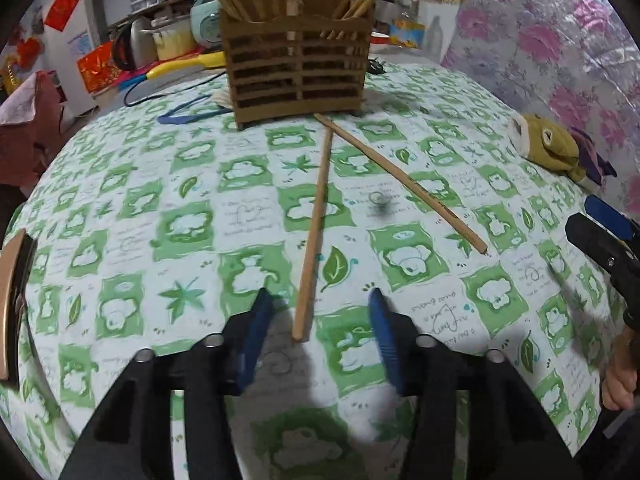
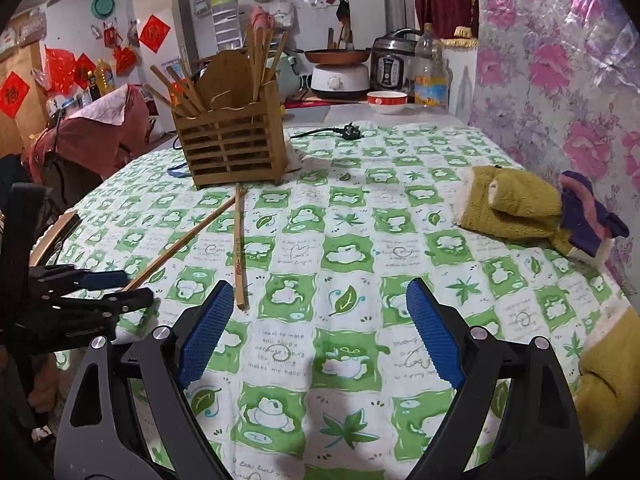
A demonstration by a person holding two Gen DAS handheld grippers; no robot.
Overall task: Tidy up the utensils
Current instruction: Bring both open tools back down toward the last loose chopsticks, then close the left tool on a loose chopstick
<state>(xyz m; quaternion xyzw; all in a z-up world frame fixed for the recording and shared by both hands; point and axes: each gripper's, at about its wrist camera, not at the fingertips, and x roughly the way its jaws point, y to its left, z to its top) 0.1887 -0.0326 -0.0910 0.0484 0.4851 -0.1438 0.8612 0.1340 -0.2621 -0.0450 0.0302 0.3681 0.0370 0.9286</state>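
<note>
Nearest my left gripper (image 1: 316, 300), the butt of one loose chopstick (image 1: 314, 232) lies between the half-open jaws, neither pad touching it yet; my right gripper (image 2: 320, 300) hovers wide open and empty with the second chopstick (image 2: 240, 248) just left of its left pad (image 2: 206, 330). Both sticks run away from the tips to cross at the foot of the slatted wooden holder (image 1: 298, 64). I judge I'm mid-pickup: next I must pinch the stick squarely and lift it into the holder.

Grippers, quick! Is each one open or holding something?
Left gripper: open around the near end of a chopstick, pads not touching it.
Right gripper: open, holding nothing.
</note>
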